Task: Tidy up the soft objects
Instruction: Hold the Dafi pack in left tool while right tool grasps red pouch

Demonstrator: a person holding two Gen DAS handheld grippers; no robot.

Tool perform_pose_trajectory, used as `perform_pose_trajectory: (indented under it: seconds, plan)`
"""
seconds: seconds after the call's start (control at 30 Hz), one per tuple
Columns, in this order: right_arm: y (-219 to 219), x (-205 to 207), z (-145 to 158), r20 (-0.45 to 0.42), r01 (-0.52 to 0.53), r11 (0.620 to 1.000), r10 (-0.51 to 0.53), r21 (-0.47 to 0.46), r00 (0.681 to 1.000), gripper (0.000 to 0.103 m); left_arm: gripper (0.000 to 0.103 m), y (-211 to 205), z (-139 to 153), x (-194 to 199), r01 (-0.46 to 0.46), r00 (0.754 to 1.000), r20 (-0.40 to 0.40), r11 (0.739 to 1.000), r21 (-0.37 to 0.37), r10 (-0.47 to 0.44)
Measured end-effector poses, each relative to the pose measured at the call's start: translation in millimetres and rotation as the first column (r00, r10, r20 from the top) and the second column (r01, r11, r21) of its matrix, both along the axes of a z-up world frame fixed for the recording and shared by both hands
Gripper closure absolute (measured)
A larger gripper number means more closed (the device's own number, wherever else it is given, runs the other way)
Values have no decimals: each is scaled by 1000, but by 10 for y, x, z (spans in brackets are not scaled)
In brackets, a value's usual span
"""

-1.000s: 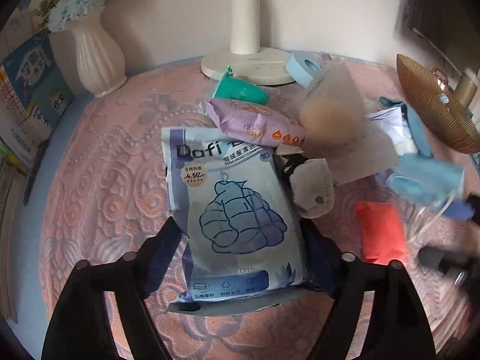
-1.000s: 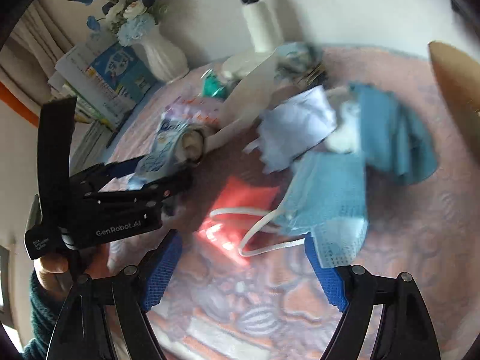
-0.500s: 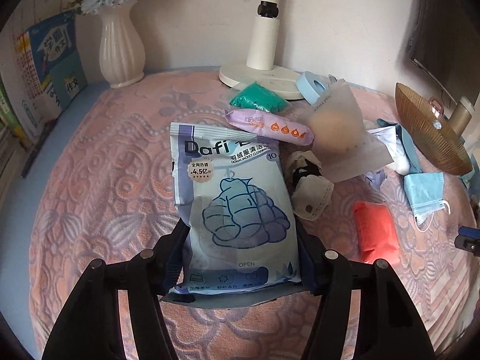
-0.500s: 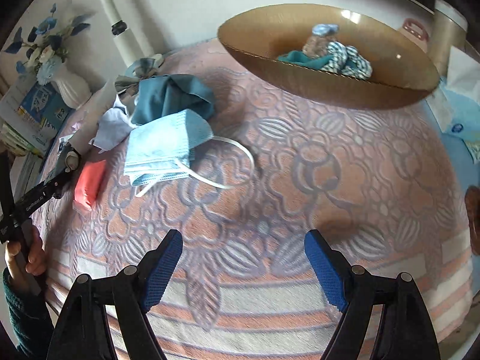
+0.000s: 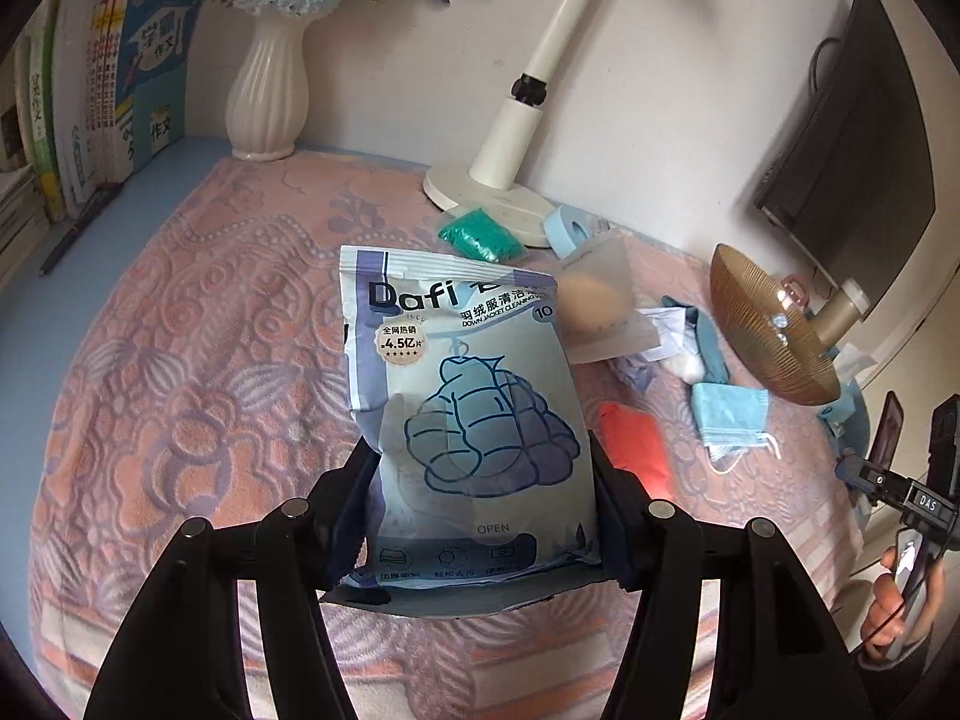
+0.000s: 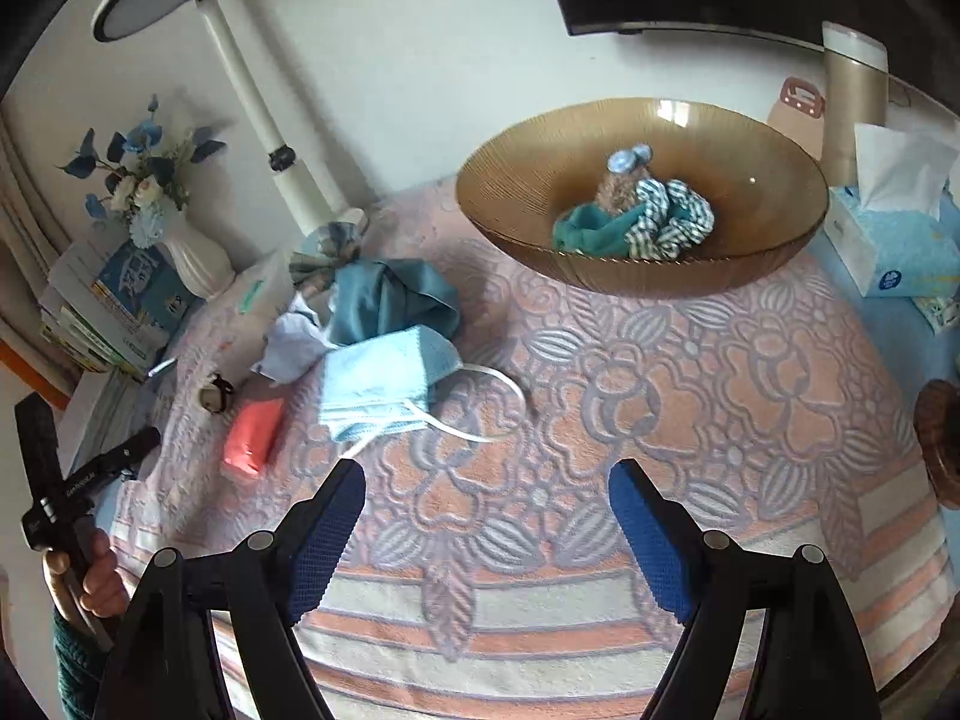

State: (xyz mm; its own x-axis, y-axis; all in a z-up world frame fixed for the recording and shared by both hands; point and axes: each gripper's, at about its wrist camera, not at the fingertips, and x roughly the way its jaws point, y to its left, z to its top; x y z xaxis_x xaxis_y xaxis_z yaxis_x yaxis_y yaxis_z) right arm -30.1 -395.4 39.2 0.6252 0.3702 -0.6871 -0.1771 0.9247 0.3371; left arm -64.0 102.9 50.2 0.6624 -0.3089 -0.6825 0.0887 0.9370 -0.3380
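At the desk's far left corner a white vase [image 5: 264, 93] of blue flowers stands beside upright books [image 5: 90, 96], out of the way of the sorting. Nearer the middle, the left hand-held gripper [image 5: 480, 516] has its pads pressed on the lower sides of a pale blue wipes pouch [image 5: 462, 396], lifted clear of the pink patterned cloth [image 5: 180, 360] — gripped low, probably so the soft pack hangs steady while it is carried. Behind it, by the lamp base [image 5: 486, 195], lie a green packet [image 5: 477, 234] and a frosted bag [image 5: 600, 306]. Further right sits the loose heap: a red pouch [image 6: 252, 435], a blue face mask [image 6: 378, 381] and a teal cloth [image 6: 390, 300], touching one another. The right hand-held gripper [image 6: 486, 519] hangs wide apart with nothing between its pads, over bare cloth near the front edge. Towards the far right corner the amber bowl [image 6: 750, 252] already holds a few fabrics — seemingly the collecting spot. A tissue box [image 6: 900, 252] is at the right edge.
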Motion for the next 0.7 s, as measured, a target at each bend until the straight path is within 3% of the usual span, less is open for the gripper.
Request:
perform_pose_trajectory:
  seconds: [0.1, 0.3, 0.4, 0.53, 0.7]
  plan:
    - [356, 2, 74, 16, -76, 995, 76, 61, 997, 20, 43, 42, 55, -78, -25, 999, 45, 1000, -17, 26]
    - [1286, 98, -57, -28, -215, 976, 216, 14, 976, 21, 43, 37, -108, -27, -96, 994, 56, 994, 46, 94]
    - [1744, 246, -247, -94, -280, 960, 278, -4, 956, 32, 43, 36, -173, 12, -108, 994, 42, 992, 60, 106]
    - [2106, 507, -432, -154, -243, 969, 232, -54, 960, 32, 43, 25, -168, -32, -93, 994, 69, 994, 64, 89]
    - [2364, 731, -508, -137, -164, 981, 149, -101, 979, 30, 43, 57, -178, -43, -112, 991, 79, 992, 54, 108]
